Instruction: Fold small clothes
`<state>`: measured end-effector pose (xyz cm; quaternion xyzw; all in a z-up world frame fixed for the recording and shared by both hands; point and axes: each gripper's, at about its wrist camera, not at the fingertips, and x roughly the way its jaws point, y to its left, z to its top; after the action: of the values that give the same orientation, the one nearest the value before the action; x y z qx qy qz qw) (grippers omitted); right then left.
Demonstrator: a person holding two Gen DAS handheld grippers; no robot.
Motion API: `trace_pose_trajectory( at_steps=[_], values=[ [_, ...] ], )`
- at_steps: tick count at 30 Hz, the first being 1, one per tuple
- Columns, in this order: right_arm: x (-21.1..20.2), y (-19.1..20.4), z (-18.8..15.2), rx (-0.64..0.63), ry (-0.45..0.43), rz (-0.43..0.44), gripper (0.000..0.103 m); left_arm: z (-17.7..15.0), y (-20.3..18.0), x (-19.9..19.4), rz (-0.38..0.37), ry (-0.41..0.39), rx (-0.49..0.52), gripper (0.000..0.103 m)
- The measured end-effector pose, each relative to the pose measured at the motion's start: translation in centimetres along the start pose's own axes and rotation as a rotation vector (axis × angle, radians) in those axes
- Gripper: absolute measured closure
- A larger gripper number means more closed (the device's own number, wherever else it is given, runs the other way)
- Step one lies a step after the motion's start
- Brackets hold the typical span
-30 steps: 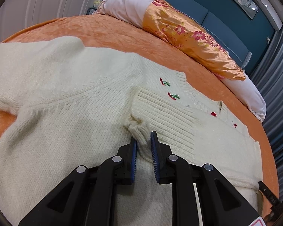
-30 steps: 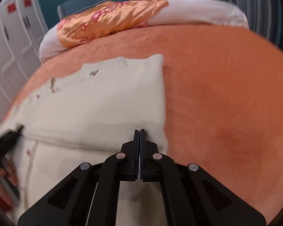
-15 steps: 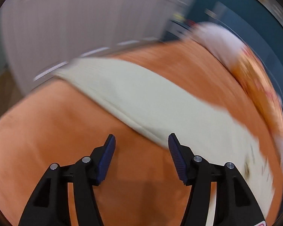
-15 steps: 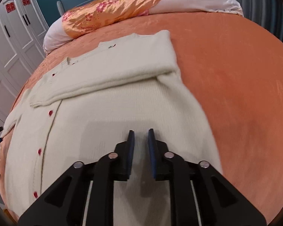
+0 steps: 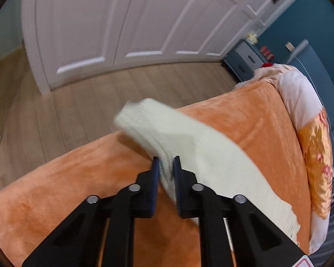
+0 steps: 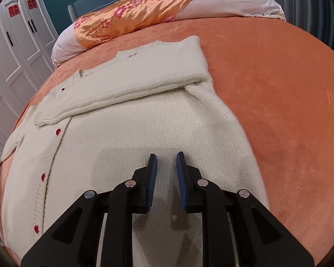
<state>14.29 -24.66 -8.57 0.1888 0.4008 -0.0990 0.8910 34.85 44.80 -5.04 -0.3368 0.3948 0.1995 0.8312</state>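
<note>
A cream knit cardigan point(image 6: 144, 138) with red buttons lies flat on the orange bed point(image 6: 278, 89). One sleeve point(image 6: 127, 89) is folded across its chest. My right gripper point(image 6: 165, 173) hovers over the cardigan's lower body, jaws a little apart and empty. In the left wrist view the other cream sleeve point(image 5: 189, 142) stretches toward the bed's edge. My left gripper point(image 5: 166, 169) is shut on the edge of this sleeve near its cuff end.
An orange floral pillow point(image 6: 131, 20) and a white pillow point(image 6: 233, 2) lie at the head of the bed. White wardrobe doors point(image 5: 122, 22) and wooden floor point(image 5: 55, 102) are beyond the bed's left edge. A blue nightstand point(image 5: 242, 64) stands near the headboard.
My left gripper let go of the folded sleeve's cuff, swung left and closed on the other sleeve. My right gripper opened slightly and drew back over the cardigan's body.
</note>
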Motion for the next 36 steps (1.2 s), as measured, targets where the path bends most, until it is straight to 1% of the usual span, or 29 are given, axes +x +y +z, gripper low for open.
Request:
trace_pose_trajectory(
  at_steps=[1,2,5,6,8,9,11,13,14,15,17,18,19,21,23,24,25,26,27,28,29,30,31,32,33,35,36],
  values=[
    [0.0,0.0,0.0,0.002,-0.001,0.002,0.085,0.1,-1.5,-1.0,-0.02,-0.033,0.035,0.095],
    [0.0,-0.1,-0.1,0.007,-0.003,0.008,0.085,0.2,-2.7,-1.7,-0.034,-0.05,0.061,0.096],
    [0.1,-0.2,-0.1,0.018,-0.009,0.022,0.085,-0.7,-8.9,-5.5,-0.123,-0.113,0.192,0.096],
    [0.1,-0.3,-0.1,0.022,-0.01,0.027,0.085,-1.8,-12.0,-7.5,-0.173,-0.134,0.256,0.096],
    [0.1,-0.5,-0.2,0.034,-0.013,0.042,0.085,-4.1,-17.1,-10.2,-0.254,-0.151,0.359,0.097],
    [0.1,-0.6,-0.2,0.041,-0.014,0.05,0.085,-6.2,-20.5,-11.7,-0.309,-0.155,0.43,0.097],
    [0.1,-0.9,-0.1,0.053,-0.015,0.065,0.085,-10.5,-25.8,-13.7,-0.389,-0.153,0.543,0.097],
    [0.1,-1.1,-0.1,0.065,-0.017,0.08,0.085,-16.2,-31.0,-15.0,-0.478,-0.113,0.641,0.097],
    [0.1,-1.2,-0.1,0.07,-0.018,0.086,0.085,-18.9,-32.9,-15.2,-0.511,-0.086,0.679,0.097],
    [0.1,-1.3,-0.1,0.075,-0.018,0.093,0.085,-22.4,-35.1,-15.1,-0.538,-0.05,0.727,0.097],
    [0.2,-1.6,-0.2,0.089,-0.019,0.111,0.085,-28.2,-38.1,-14.1,-0.549,0.023,0.794,0.096],
    [0.2,-1.8,-0.2,0.097,-0.019,0.122,0.085,-31.9,-39.4,-12.8,-0.536,0.074,0.827,0.095],
    [0.2,-1.9,-0.1,0.101,-0.019,0.128,0.085,-34.5,-40.0,-11.9,-0.513,0.108,0.848,0.095],
    [0.3,-2.1,-0.1,0.113,-0.018,0.142,0.085,-39.8,-40.2,-9.4,-0.464,0.192,0.864,0.093],
    [0.4,-2.2,-0.1,0.119,-0.016,0.16,0.083,-43.1,-38.9,-7.6,-0.419,0.259,0.845,0.09],
    [0.3,-2.1,-0.1,0.118,-0.015,0.169,0.081,-43.7,-38.0,-7.2,-0.403,0.282,0.832,0.086],
    [0.3,-2.0,0.0,0.111,-0.014,0.187,0.075,-43.9,-36.9,-6.9,-0.397,0.308,0.801,0.084],
    [0.3,-1.8,0.1,0.103,-0.013,0.199,0.068,-43.5,-36.2,-6.8,-0.405,0.317,0.778,0.077],
    [0.3,-1.6,0.2,0.091,-0.012,0.209,0.064,-42.7,-35.0,-7.3,-0.418,0.315,0.74,0.069],
    [0.2,-1.3,0.2,0.078,-0.01,0.209,0.059,-41.3,-33.8,-7.6,-0.423,0.301,0.714,0.064],
    [0.1,-0.8,0.4,0.057,-0.002,0.186,0.058,-40.1,-32.8,-7.9,-0.422,0.279,0.69,0.052],
    [-0.1,-0.2,0.8,0.037,0.005,0.152,0.058,-38.4,-31.5,-8.1,-0.407,0.249,0.667,0.045],
    [-0.2,0.2,1.2,0.032,0.003,0.137,0.057,-37.0,-30.5,-8.2,-0.384,0.222,0.646,0.045],
    [-0.7,0.7,2.0,0.044,-0.019,0.147,0.055,-35.8,-29.4,-8.4,-0.361,0.201,0.628,0.045],
    [-0.9,0.9,2.4,0.058,-0.029,0.165,0.054,-33.7,-28.3,-7.8,-0.328,0.186,0.6,0.045],
    [-0.6,1.5,4.0,0.093,-0.029,0.196,0.054,-30.1,-26.5,-6.5,-0.277,0.179,0.532,0.045],
    [-0.2,2.0,4.8,0.098,-0.022,0.202,0.054,-28.8,-25.6,-6.0,-0.267,0.188,0.497,0.045]
  ],
)
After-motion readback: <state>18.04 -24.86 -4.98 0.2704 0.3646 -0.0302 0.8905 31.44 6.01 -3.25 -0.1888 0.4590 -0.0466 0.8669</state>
